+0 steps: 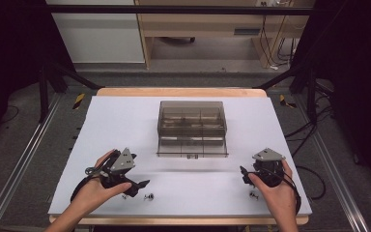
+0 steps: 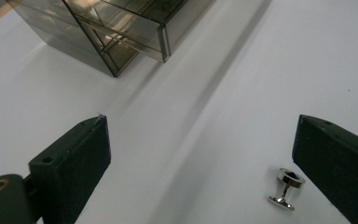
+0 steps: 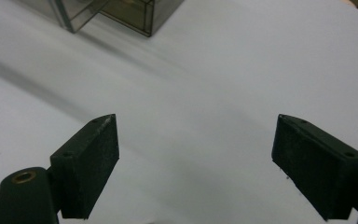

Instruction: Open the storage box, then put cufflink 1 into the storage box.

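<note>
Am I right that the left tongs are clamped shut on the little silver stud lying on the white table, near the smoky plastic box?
Not quite. The left tongs stand wide open; the silver stud lies loose on the white table just inside one jaw, unclamped, as the left gripper view shows. The smoky plastic box is indeed nearby.

Our forearms are bare. Each claw, the left claw (image 1: 142, 183) and the right claw (image 1: 244, 173), has black blocky jaws, a grey three-cornered top plate, a brass-ringed screw hole and a trailing black cable.
</note>
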Available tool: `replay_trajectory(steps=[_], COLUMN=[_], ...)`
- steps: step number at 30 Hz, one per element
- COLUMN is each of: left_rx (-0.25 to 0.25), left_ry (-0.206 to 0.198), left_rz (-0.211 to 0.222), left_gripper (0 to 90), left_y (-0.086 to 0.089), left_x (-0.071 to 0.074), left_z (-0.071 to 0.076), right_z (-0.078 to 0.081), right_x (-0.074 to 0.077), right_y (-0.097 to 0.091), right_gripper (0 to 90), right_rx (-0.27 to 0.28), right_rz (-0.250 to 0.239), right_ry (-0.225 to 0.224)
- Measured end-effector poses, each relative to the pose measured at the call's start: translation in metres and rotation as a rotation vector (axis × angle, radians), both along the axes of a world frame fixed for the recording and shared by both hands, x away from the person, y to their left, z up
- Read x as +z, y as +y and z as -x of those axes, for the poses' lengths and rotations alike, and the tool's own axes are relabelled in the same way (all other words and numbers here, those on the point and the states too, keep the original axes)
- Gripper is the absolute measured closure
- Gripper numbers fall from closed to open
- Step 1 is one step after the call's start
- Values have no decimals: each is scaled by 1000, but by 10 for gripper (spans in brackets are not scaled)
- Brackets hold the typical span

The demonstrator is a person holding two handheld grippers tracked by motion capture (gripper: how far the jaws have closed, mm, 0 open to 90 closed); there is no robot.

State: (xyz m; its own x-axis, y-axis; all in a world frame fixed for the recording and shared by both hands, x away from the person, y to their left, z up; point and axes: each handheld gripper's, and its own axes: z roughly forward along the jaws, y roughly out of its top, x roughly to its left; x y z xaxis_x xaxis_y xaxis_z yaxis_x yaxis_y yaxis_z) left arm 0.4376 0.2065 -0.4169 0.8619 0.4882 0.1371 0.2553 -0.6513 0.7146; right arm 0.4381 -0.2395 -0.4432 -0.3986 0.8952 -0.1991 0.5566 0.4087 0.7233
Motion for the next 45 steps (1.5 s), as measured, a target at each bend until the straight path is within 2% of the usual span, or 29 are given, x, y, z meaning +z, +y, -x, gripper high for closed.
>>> replay_trajectory(steps=[1, 3, 6, 9, 11, 13, 15, 16, 18, 20, 21, 26, 30, 33, 38, 41, 45], left_rx=[-8, -27, -37, -52, -82, -123, -127, -136, -139, -138, -144, -158, -195, -210, -246, -264, -283], left_ry=[7, 19, 46, 68, 92, 107, 107, 113, 110, 108, 112, 133, 157, 182, 211, 231, 230], left_rz=[2, -16, -41, -72, -106, -151, -161, -165, -185, -186, -178, -195, -207, -243, -273, -264, -274], left_gripper=[43, 44, 49, 53, 49, 38, 36, 35, 36, 38, 40, 78, 141, 200, 324, 436, 502], left_y=[-1, -2, -3, -6, -8, -11, -13, -15, -17, -20, -21, -23, -25, -29, -33, -34, -37], left_x=[-1, -2, -3, -3, -4, -6, -6, -7, -8, -7, -8, -12, -17, -22, -32, -35, -38], left_z=[0, 0, -2, -2, -1, 1, 4, 6, 8, 9, 10, 9, 10, 11, 11, 11, 11], right_z=[-3, -4, -9, -10, -9, -7, -5, -3, -2, -2, -2, 0, 0, -1, -1, -1, -2], right_x=[0, 0, 0, -4, -10, -16, -21, -23, -27, -28, -28, -25, -25, -26, -27, -28, -28], right_y=[0, -1, -4, -6, -6, -6, -7, -7, -7, -7, -7, -7, -7, -6, -5, -4, -3], right_gripper=[142, 143, 132, 127, 125, 116, 112, 107, 100, 97, 99, 105, 111, 115, 115, 115, 115], right_rx=[-21, -27, -48, -85, -108, -124, -143, -157, -152, -141, -143, -170, -166, -183, -169, -167, -160], right_rz=[-1, 3, -43, -66, -76, -65, -60, -74, -79, -78, -79, -93, -93, -97, -111, -108, -103], right_ry=[-4, -11, -19, -37, -58, -57, -60, -57, -52, -47, -51, -86, -93, -89, -78, -71, -77])
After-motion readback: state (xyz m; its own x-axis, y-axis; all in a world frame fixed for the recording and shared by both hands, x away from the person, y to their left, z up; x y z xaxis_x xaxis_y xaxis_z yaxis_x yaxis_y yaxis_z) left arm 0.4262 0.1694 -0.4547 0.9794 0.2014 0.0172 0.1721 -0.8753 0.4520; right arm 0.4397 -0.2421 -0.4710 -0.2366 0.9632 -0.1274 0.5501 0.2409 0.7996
